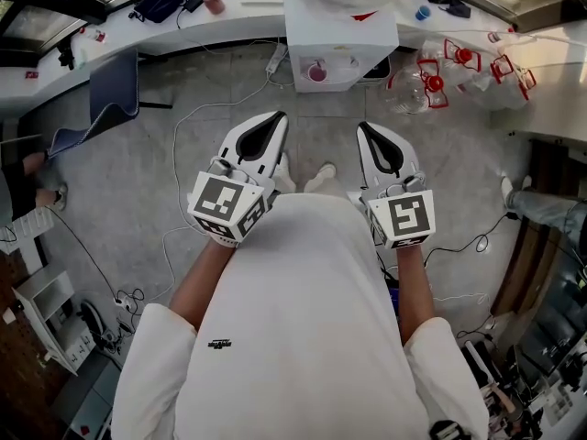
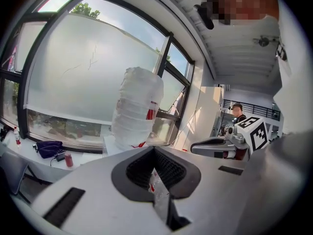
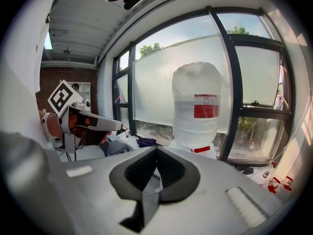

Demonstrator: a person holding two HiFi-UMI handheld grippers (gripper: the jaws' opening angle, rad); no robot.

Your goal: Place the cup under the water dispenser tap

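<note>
A white water dispenser (image 1: pixel 339 39) stands ahead by the window counter, with a big clear bottle (image 2: pixel 137 106) (image 3: pixel 196 109) upside down on top. A small pink-red cup (image 1: pixel 317 72) sits on the ledge at the dispenser's front; I cannot tell whether it is right under a tap. My left gripper (image 1: pixel 275 117) (image 2: pixel 154 151) is held up in front of my chest, shut with nothing in it. My right gripper (image 1: pixel 364 126) (image 3: pixel 155 150) hangs beside it at like height, also shut and empty. Both point towards the dispenser, well short of it.
Several empty clear bottles with red caps (image 1: pixel 440 81) lie on the floor right of the dispenser. A blue chair (image 1: pixel 110 94) stands at the left. White cables (image 1: pixel 174 236) trail over the grey floor. A red can (image 1: pixel 213 1) is on the counter. Another person (image 2: pixel 238 110) stands far off.
</note>
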